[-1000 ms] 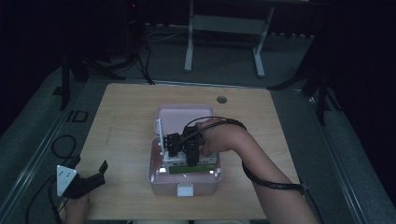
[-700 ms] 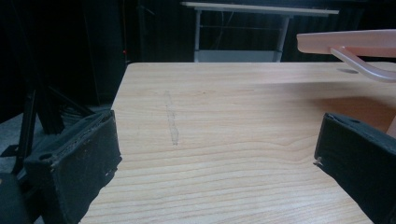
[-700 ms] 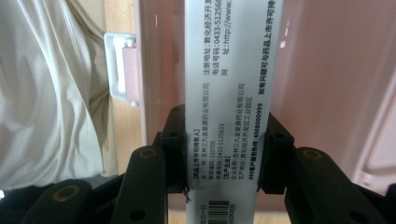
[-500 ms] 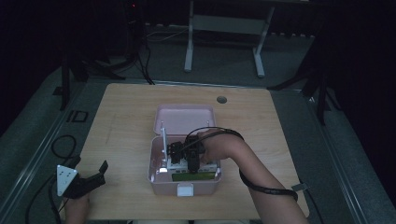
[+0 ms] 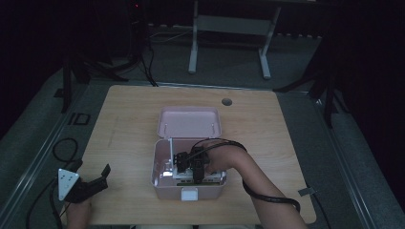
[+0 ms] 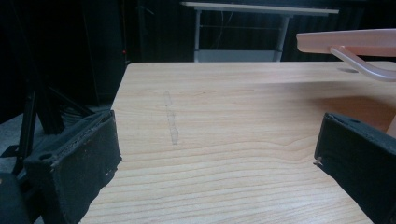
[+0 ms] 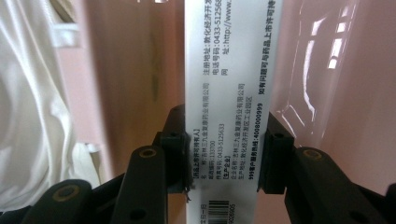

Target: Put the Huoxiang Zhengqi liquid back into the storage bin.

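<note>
A pink plastic box (image 5: 162,187) stands on the wooden table with its lid (image 5: 188,122) swung open behind it. My right gripper (image 5: 189,166) reaches down inside the box, shut on a flat white carton (image 7: 226,93) printed with black text and a barcode. Both pads (image 7: 173,144) press on the carton's narrow sides, with the box's pink wall (image 7: 327,93) right behind it. My left gripper (image 5: 93,174) rests at the table's front left corner. Its jaws (image 6: 217,154) stand wide apart over bare wood, with nothing between them.
Something white and crinkled (image 7: 32,116) lies in the pink box beside the carton. The raised lid and its handle (image 6: 359,65) hang over the table to the right in the left gripper view. A round cable hole (image 5: 227,101) sits near the table's far edge.
My right hand has sunk towards me, taking the white carton down into the pink box, so the open lid now shows in full. The left gripper has stayed put.
</note>
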Tool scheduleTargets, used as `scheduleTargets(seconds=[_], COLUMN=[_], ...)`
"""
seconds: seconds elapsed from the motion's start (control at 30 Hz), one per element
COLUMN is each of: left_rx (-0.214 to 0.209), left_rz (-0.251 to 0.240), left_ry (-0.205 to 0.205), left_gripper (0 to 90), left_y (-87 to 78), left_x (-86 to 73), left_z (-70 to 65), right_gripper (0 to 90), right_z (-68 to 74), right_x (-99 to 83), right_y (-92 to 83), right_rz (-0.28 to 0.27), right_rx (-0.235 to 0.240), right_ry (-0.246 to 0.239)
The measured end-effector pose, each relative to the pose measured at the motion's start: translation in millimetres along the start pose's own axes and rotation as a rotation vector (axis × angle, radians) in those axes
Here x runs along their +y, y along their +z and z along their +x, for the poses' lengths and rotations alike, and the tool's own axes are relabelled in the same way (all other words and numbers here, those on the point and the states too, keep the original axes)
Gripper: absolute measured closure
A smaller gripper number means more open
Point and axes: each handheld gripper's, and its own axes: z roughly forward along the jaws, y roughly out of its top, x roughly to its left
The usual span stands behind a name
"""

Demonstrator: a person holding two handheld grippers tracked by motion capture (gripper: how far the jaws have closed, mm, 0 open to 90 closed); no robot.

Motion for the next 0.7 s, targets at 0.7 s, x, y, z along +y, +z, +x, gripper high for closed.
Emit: scheduleTargets(seconds=[0.7], left_rx=[-0.001], left_rz=[0.002], left_ry=[0.002], left_gripper=[0.4], left_y=[0.3], left_x=[0.1], left_z=[-0.4], right_gripper=[61.7], right_z=[-3.5], right_x=[-6.1], right_y=[23.9], right_rz=[-0.01], right_rx=[0.014], right_ry=[-0.012])
